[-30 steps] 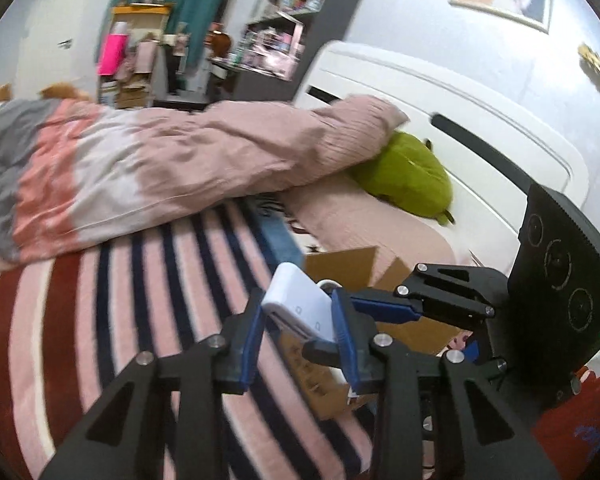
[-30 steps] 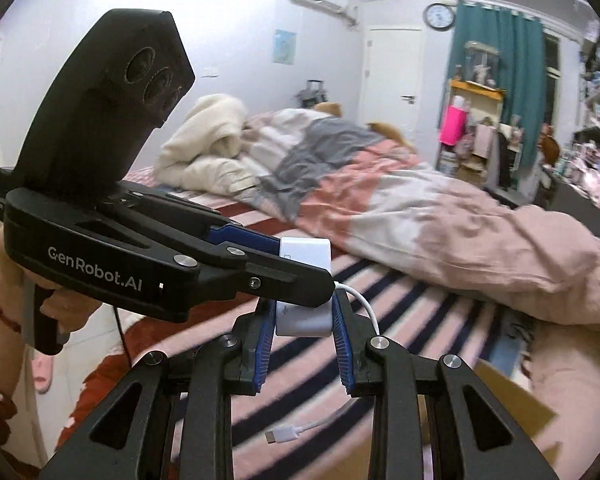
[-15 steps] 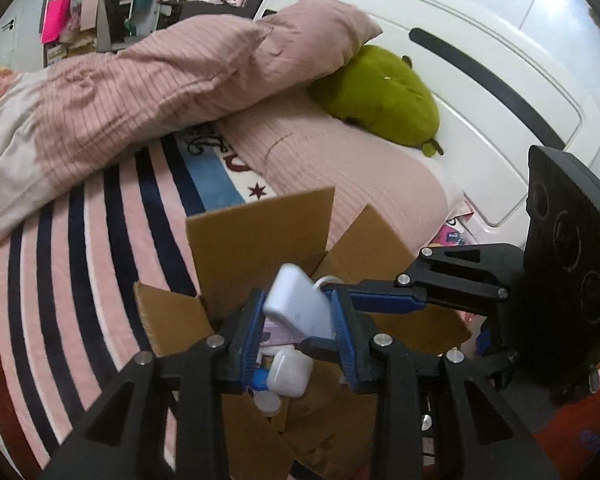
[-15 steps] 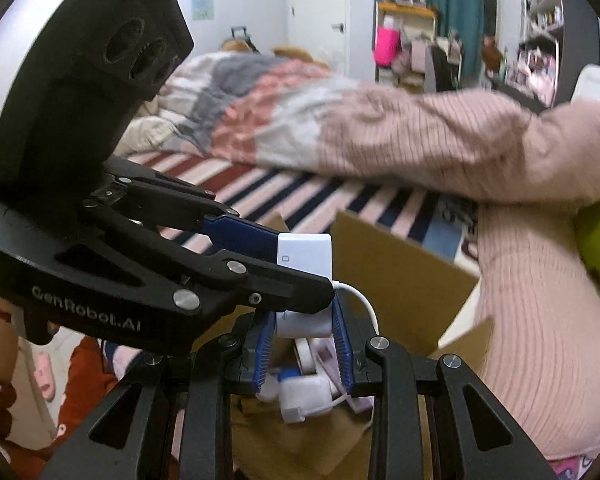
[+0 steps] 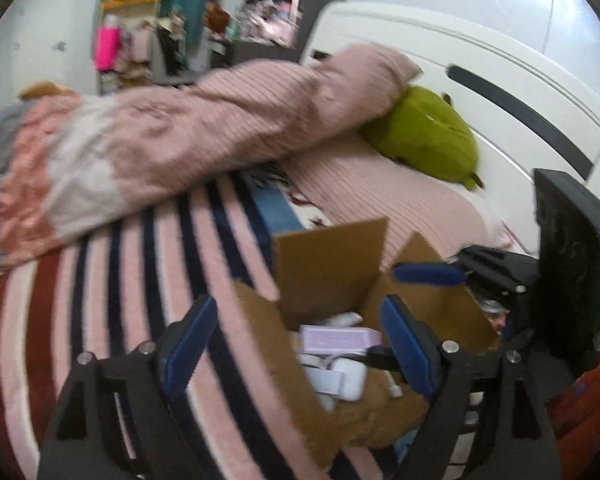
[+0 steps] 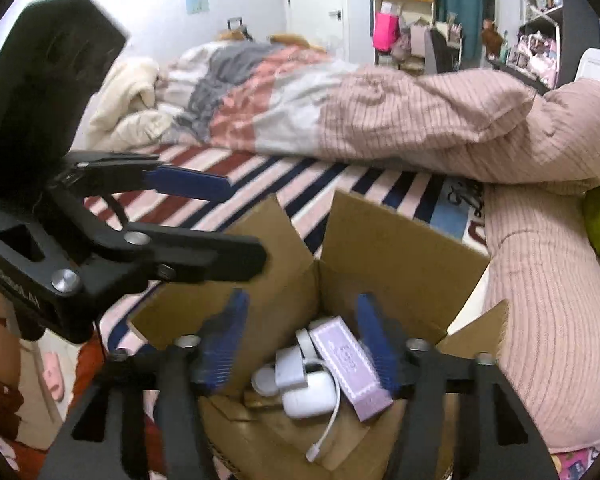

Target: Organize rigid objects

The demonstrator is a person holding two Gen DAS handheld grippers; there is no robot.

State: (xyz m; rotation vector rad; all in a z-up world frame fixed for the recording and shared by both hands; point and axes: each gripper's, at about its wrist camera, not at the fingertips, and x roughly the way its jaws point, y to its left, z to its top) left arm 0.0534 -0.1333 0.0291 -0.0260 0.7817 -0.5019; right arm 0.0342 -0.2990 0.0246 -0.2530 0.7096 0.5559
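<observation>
An open cardboard box (image 5: pixel 332 264) (image 6: pixel 400 248) stands on the striped bed. Inside lie a white adapter with its cable (image 6: pixel 310 396) (image 5: pixel 350 372), other white pieces, and a lilac flat box (image 6: pixel 352 364) (image 5: pixel 340 338). My left gripper (image 5: pixel 300 344) is open and empty above the box's near left flap; it also shows in the right wrist view (image 6: pixel 220 216). My right gripper (image 6: pixel 300 340) is open and empty right over the box contents; one of its blue pads (image 5: pixel 428 274) shows at the right of the left wrist view.
A pink ribbed duvet (image 5: pixel 220 120) (image 6: pixel 460 120) lies across the bed behind the box. A green plush pillow (image 5: pixel 424 136) rests by the white headboard (image 5: pixel 500 80). The striped cover (image 5: pixel 100 280) is bare to the left. Shelves and furniture stand beyond the bed.
Both grippers were shut on the white adapter above the box. Both have opened, and the adapter now lies inside the box. The left gripper has pulled back slightly.
</observation>
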